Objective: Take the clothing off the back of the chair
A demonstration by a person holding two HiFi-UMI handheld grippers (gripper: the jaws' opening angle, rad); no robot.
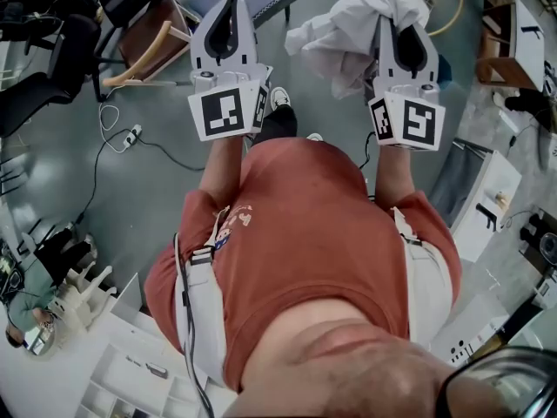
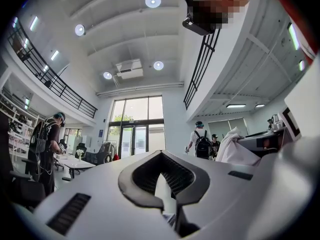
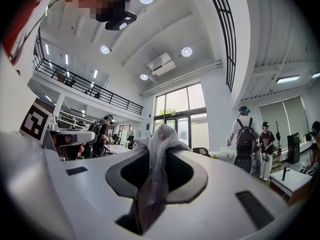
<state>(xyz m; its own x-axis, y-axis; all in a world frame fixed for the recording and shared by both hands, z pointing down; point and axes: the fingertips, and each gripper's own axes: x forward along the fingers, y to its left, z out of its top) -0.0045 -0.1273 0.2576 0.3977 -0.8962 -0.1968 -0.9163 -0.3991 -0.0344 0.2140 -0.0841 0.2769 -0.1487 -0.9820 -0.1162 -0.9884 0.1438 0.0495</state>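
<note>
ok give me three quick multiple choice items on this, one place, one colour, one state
1. Where is the crumpled white cloth garment?
A. on the floor
B. in the right gripper
C. on a table
2. What colour is the person's short-sleeved t-shirt?
A. red
B. blue
C. black
3. The left gripper is:
A. gripping a cable
B. gripping the garment
C. empty

Answers:
1 B, the cloth is pinched between its jaws.
2 A, the head view shows red.
3 C, nothing sits between its jaws.
</note>
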